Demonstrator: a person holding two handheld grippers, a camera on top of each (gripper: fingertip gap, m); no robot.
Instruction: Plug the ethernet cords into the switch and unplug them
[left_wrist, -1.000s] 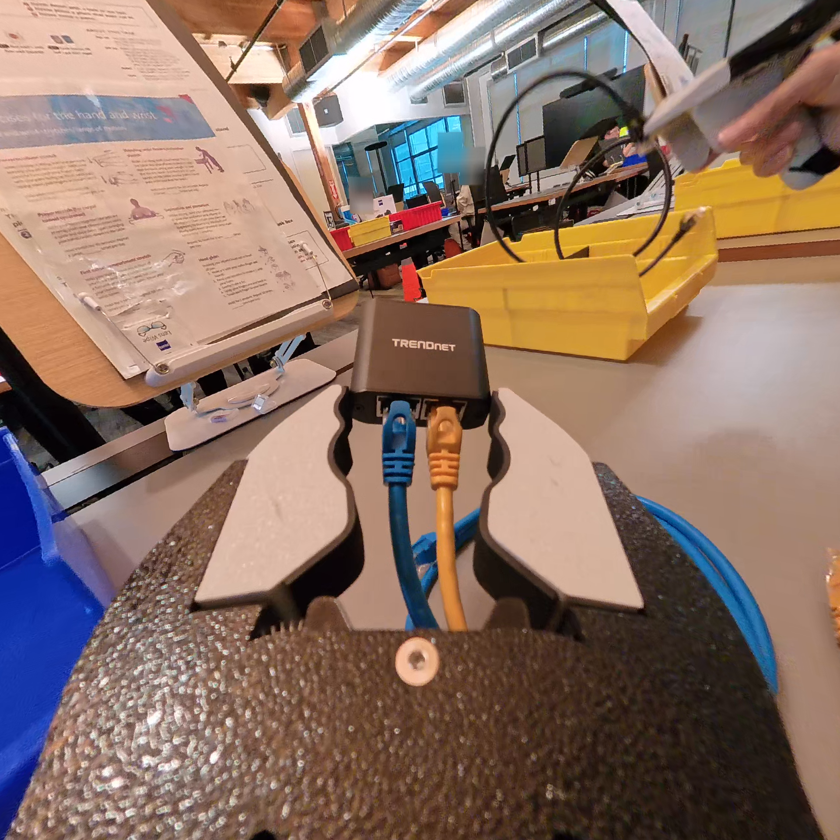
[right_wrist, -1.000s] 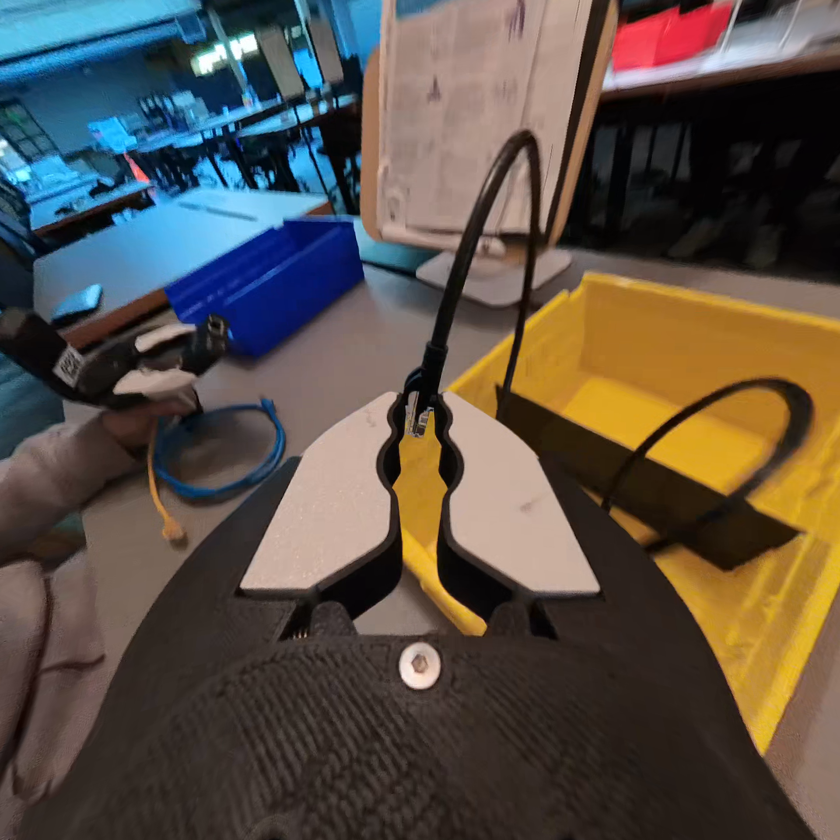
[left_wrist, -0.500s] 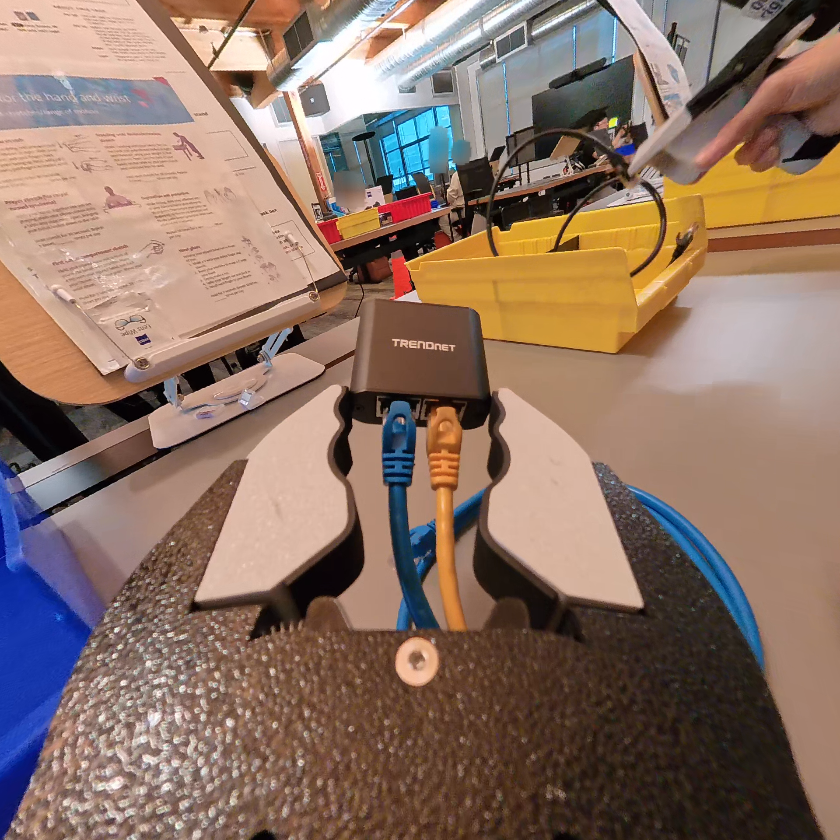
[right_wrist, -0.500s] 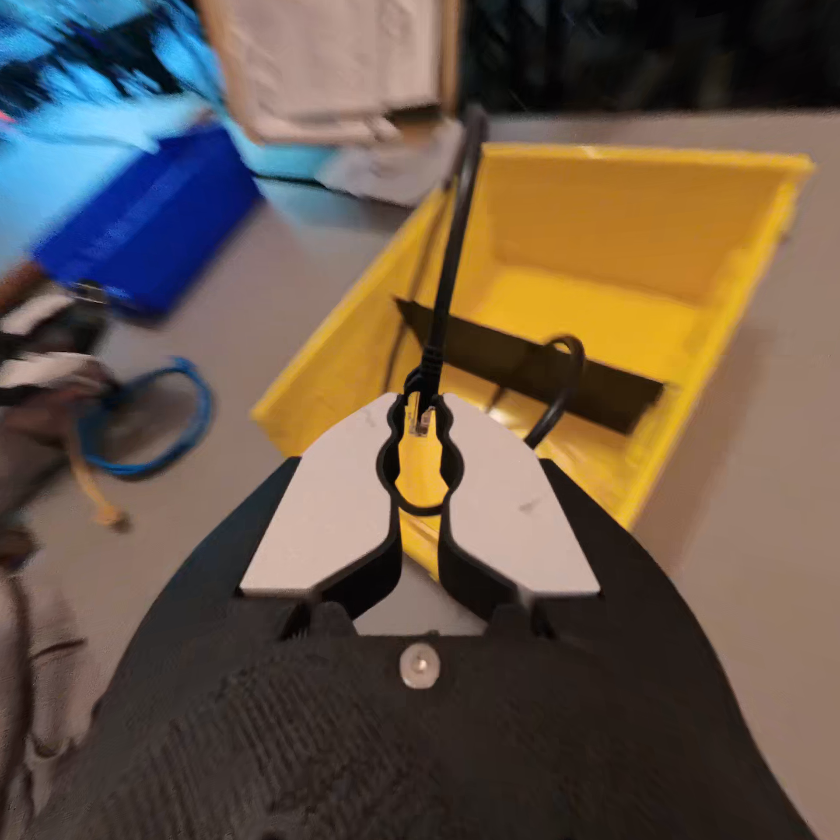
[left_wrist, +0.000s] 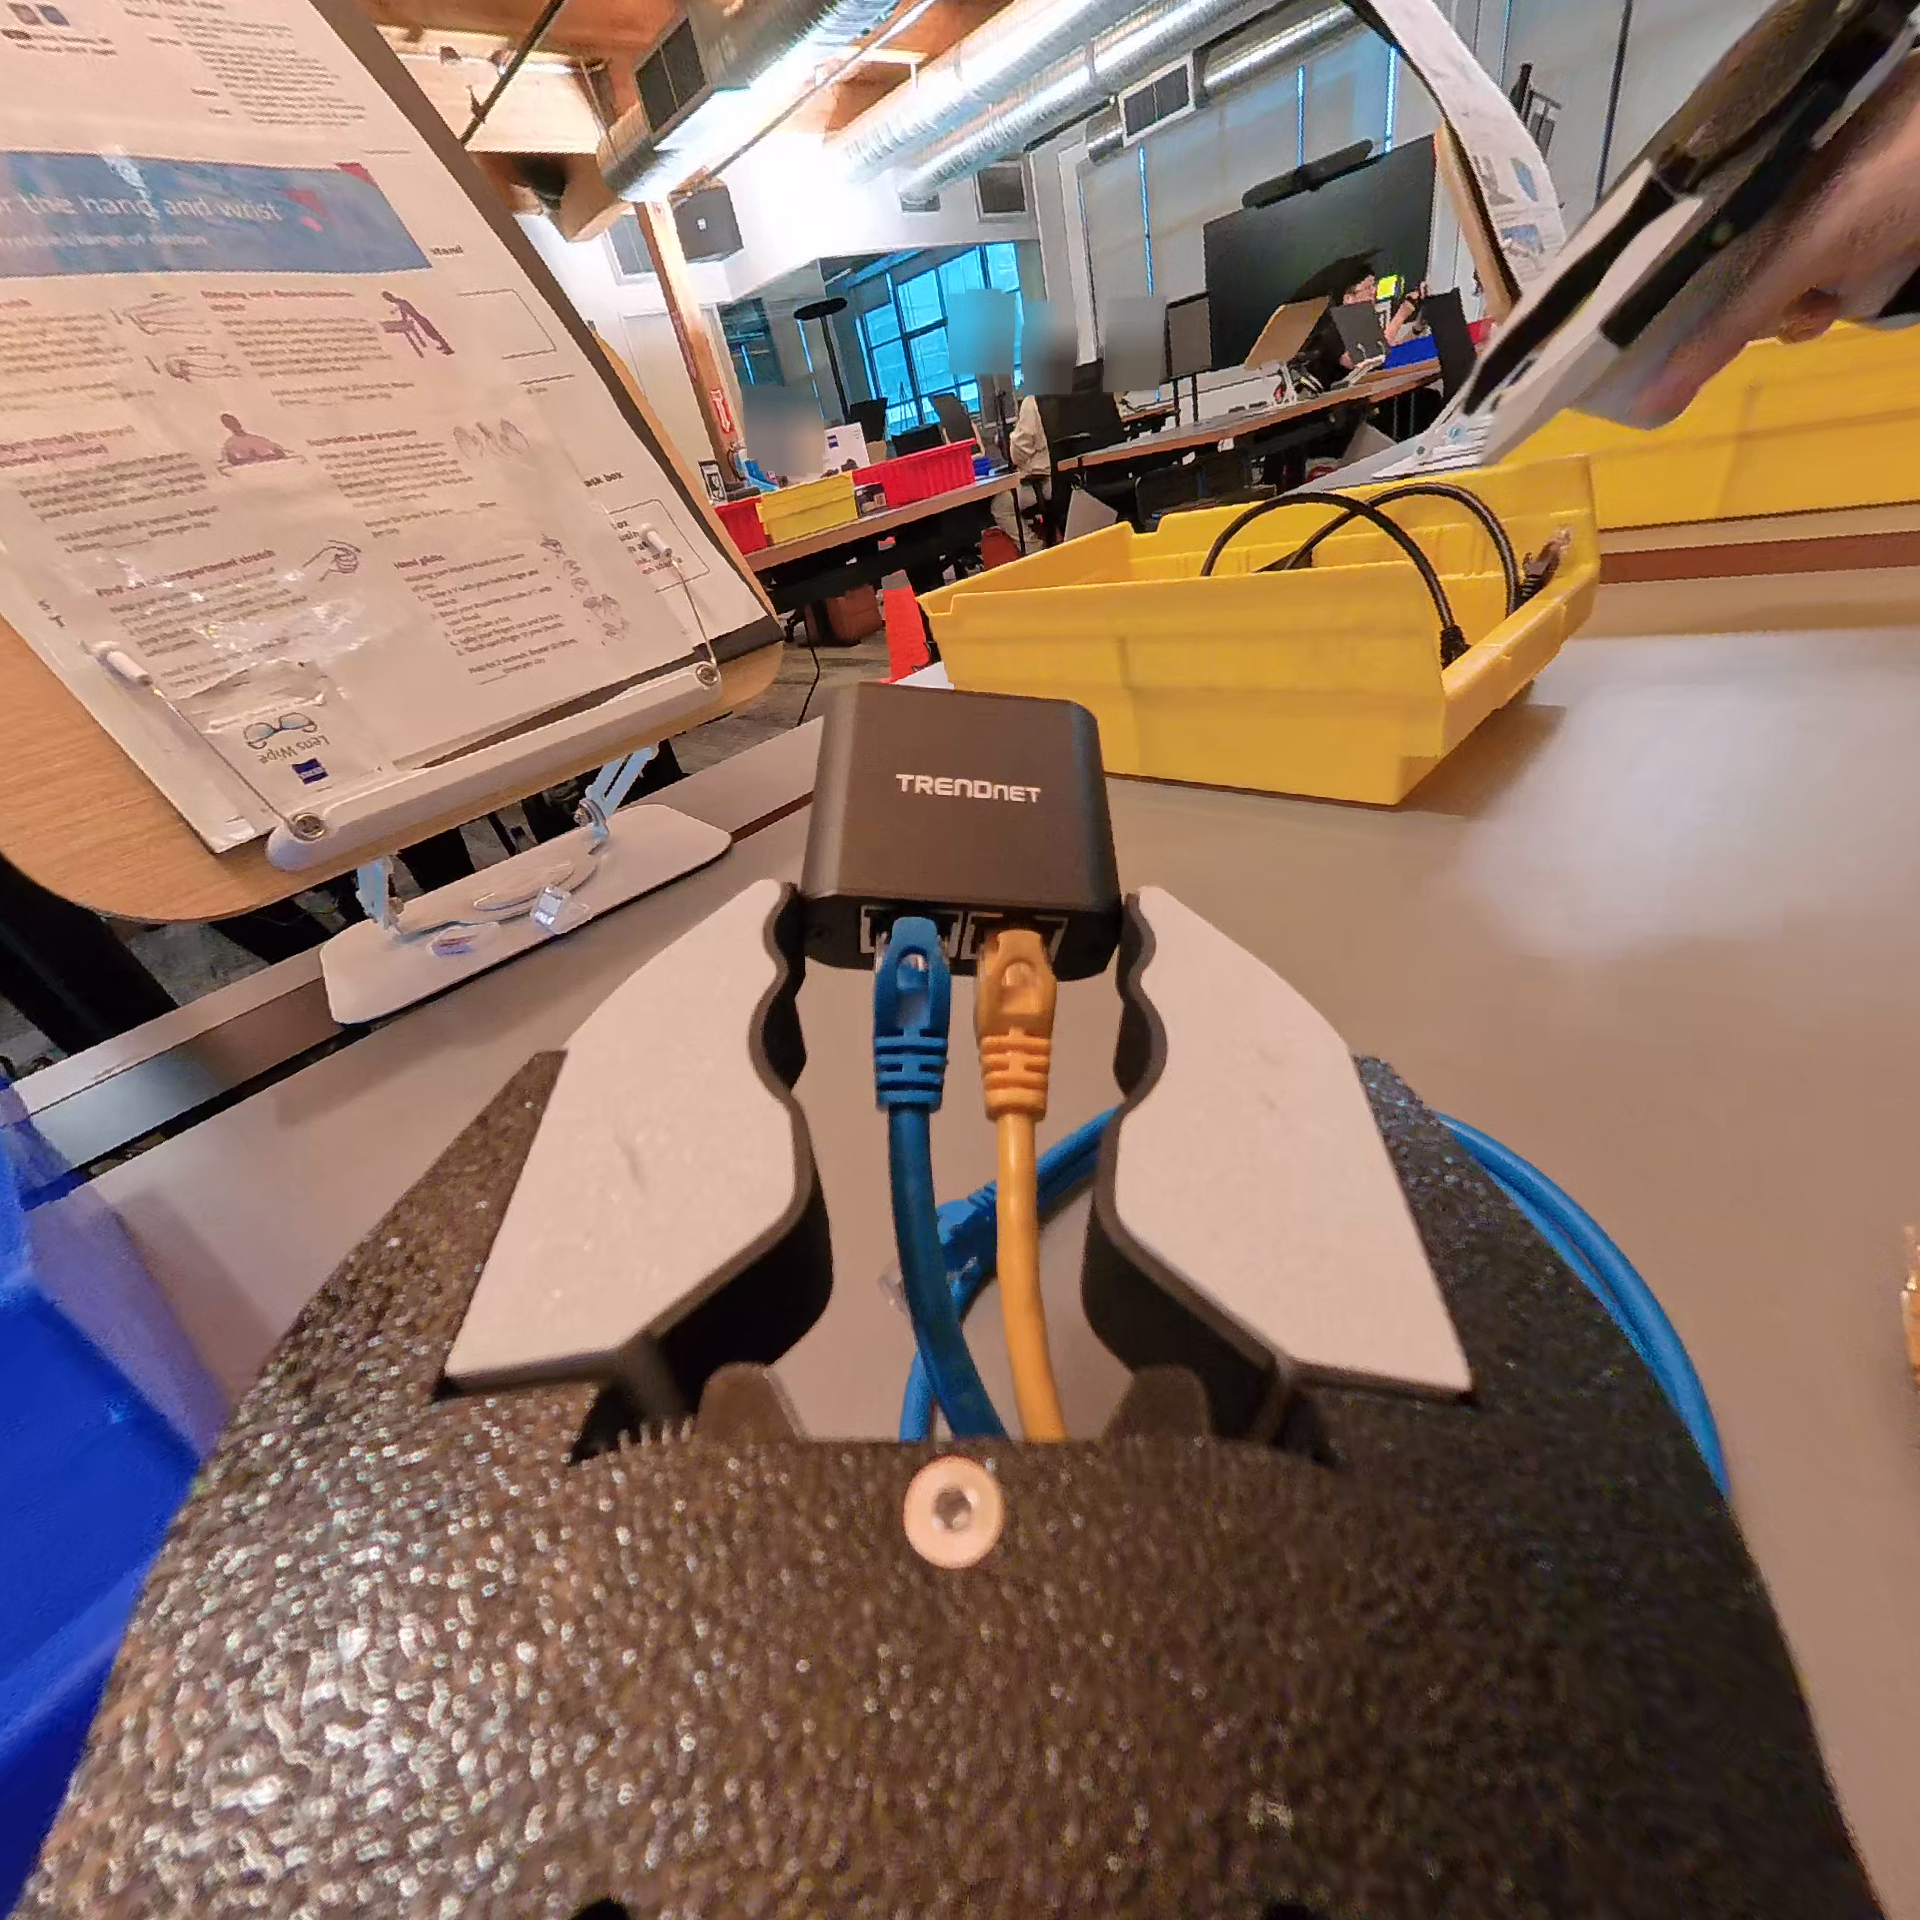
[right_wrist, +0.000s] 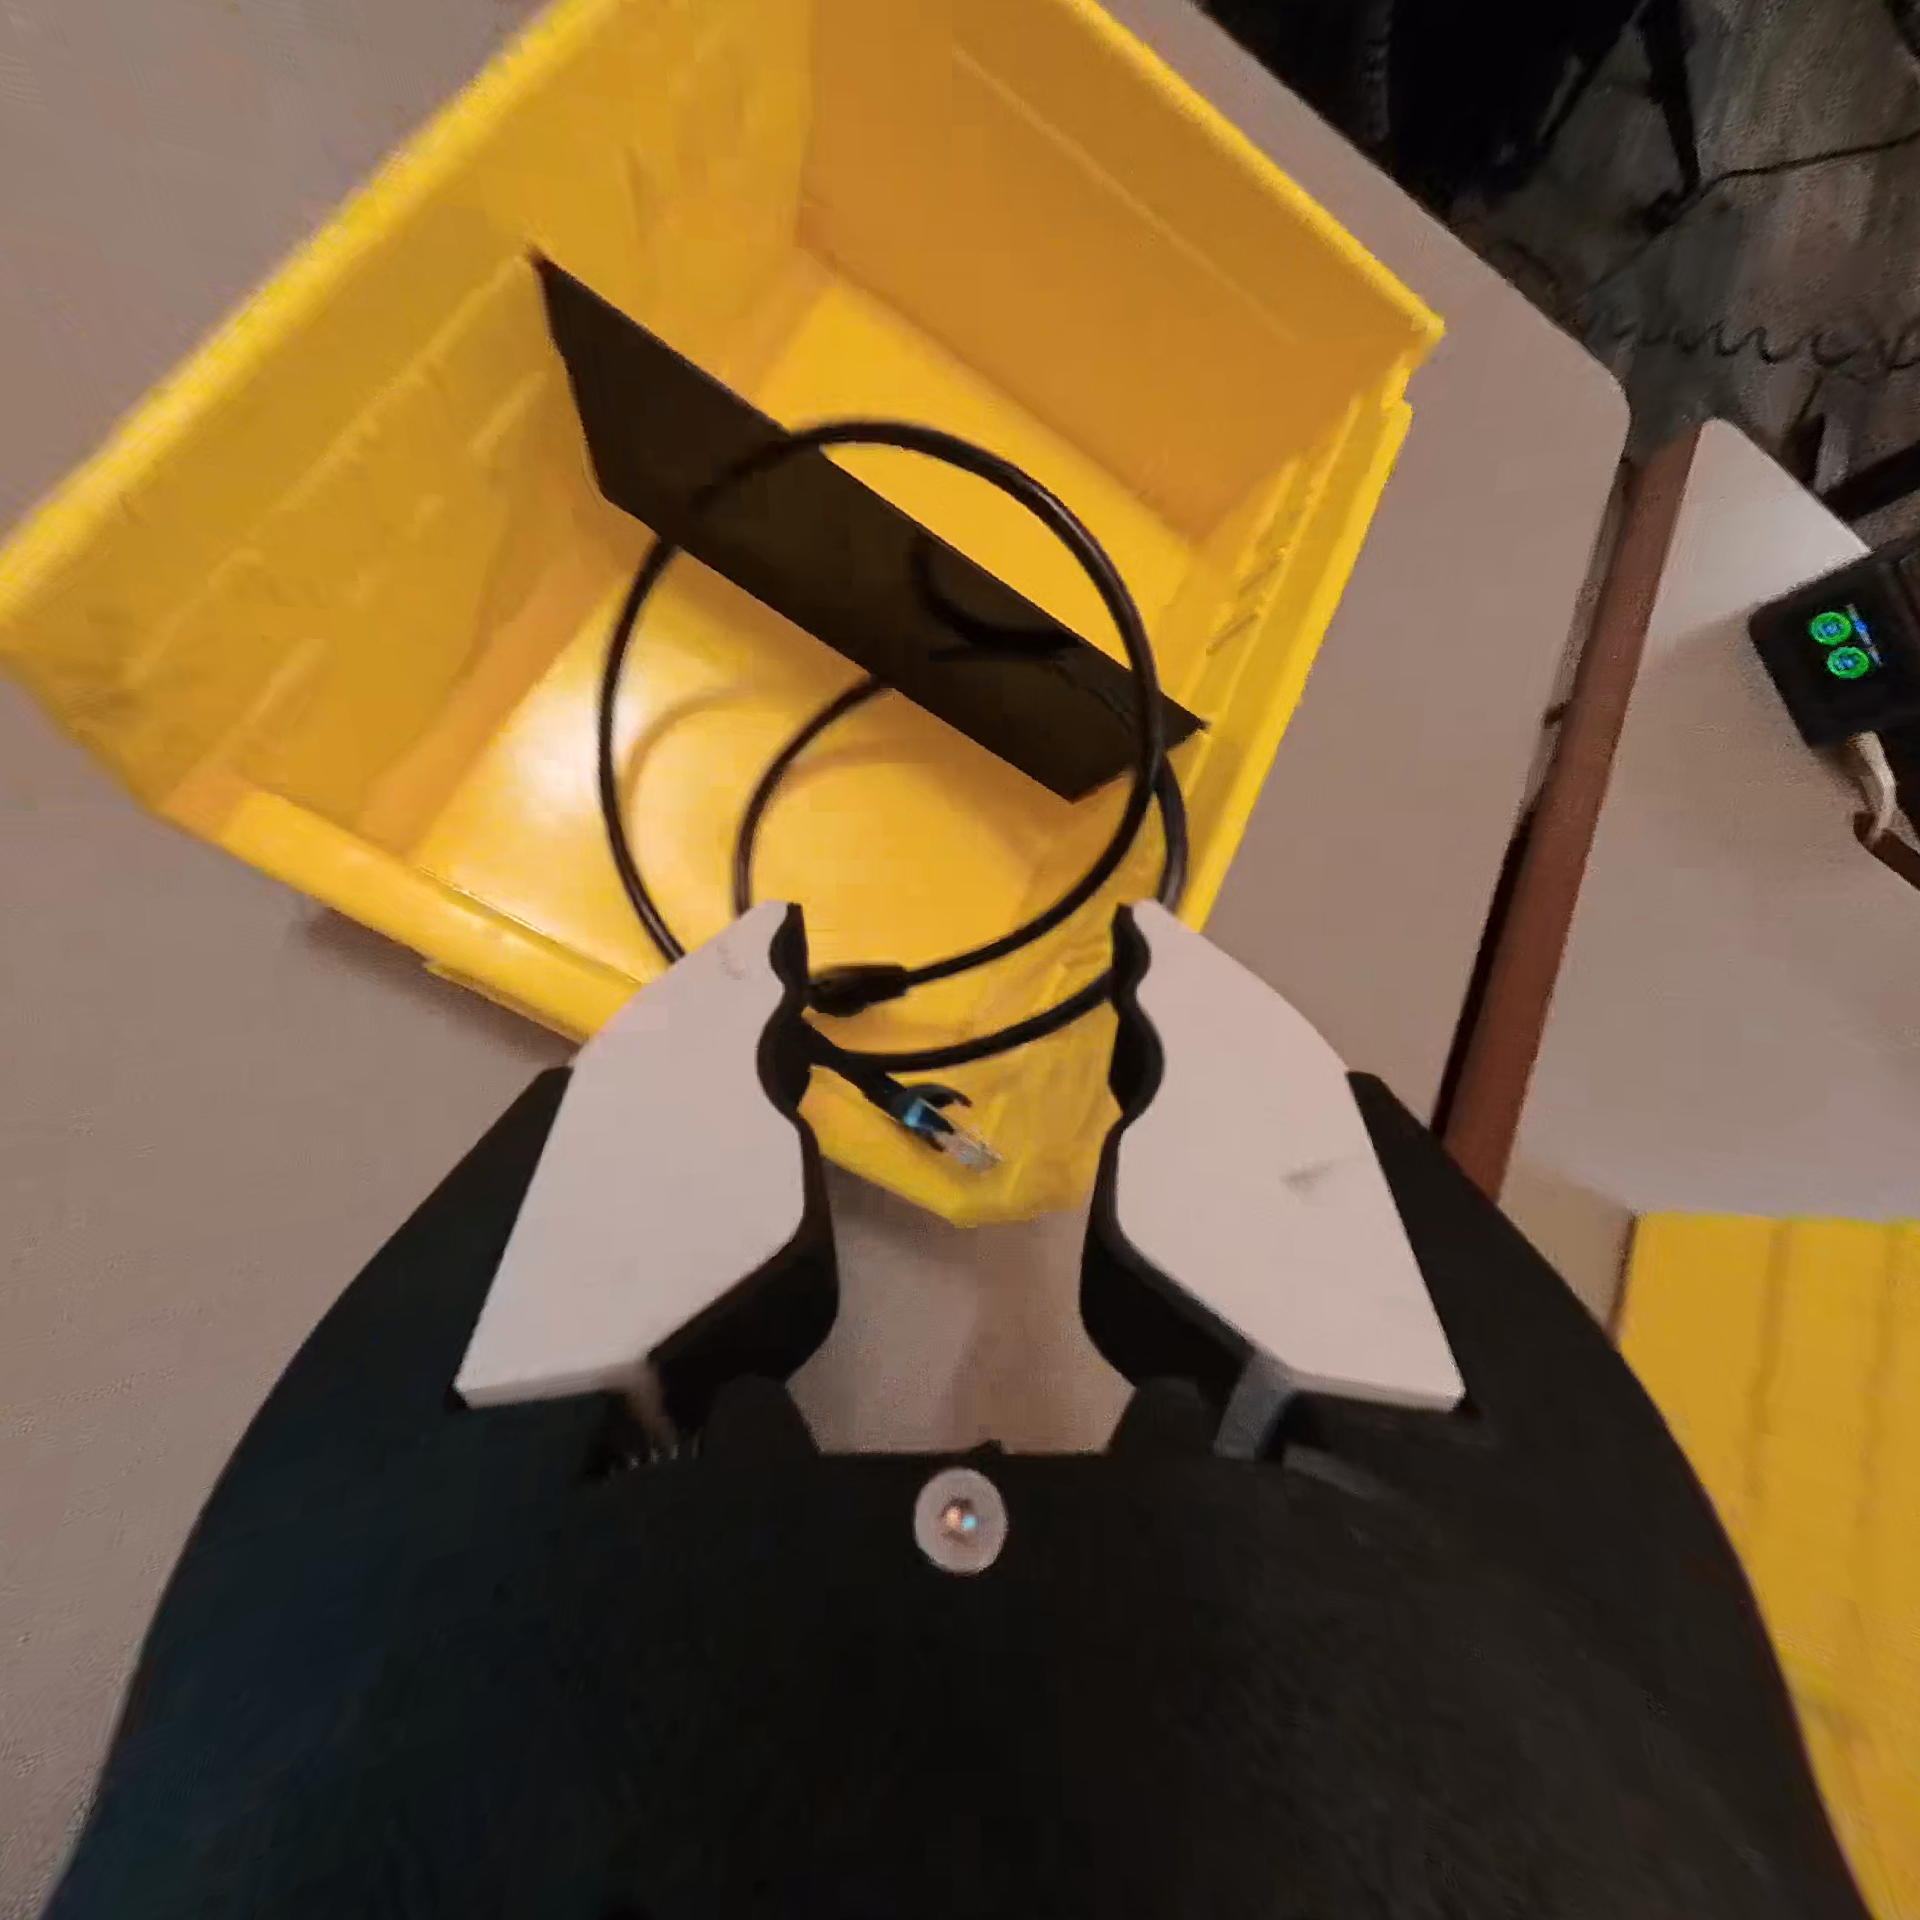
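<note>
Seen first from the left wrist view, the left gripper (left_wrist: 961, 914) has its two grey fingers spread to either side of a small black switch (left_wrist: 961, 816) that sits on a grey table (left_wrist: 1558, 935). The fingertips press the switch's two sides, so the gripper is clamped on it. A blue cord (left_wrist: 914, 1029) and an orange cord (left_wrist: 1016, 1029) are plugged side by side into the switch's near face, blue on the left, and both run back between the fingers. More blue cable loops on the table behind. Beyond the switch stands a yellow bin (left_wrist: 1195, 675) with a black cord (left_wrist: 1434, 540) coiled in it. A tilted document stand (left_wrist: 312, 416) is at left. At upper right, the right gripper (left_wrist: 1621, 281) hangs in the air.

Next, the right wrist view looks down on the same yellow bin (right_wrist: 312, 499), which has a black divider (right_wrist: 831, 530) across it. The right gripper (right_wrist: 961, 935) is released, fingers wide apart and gripping nothing. The black cord (right_wrist: 883, 468) lies looped in the bin's near compartment, its clear plug (right_wrist: 961, 1143) resting by the near wall.
</note>
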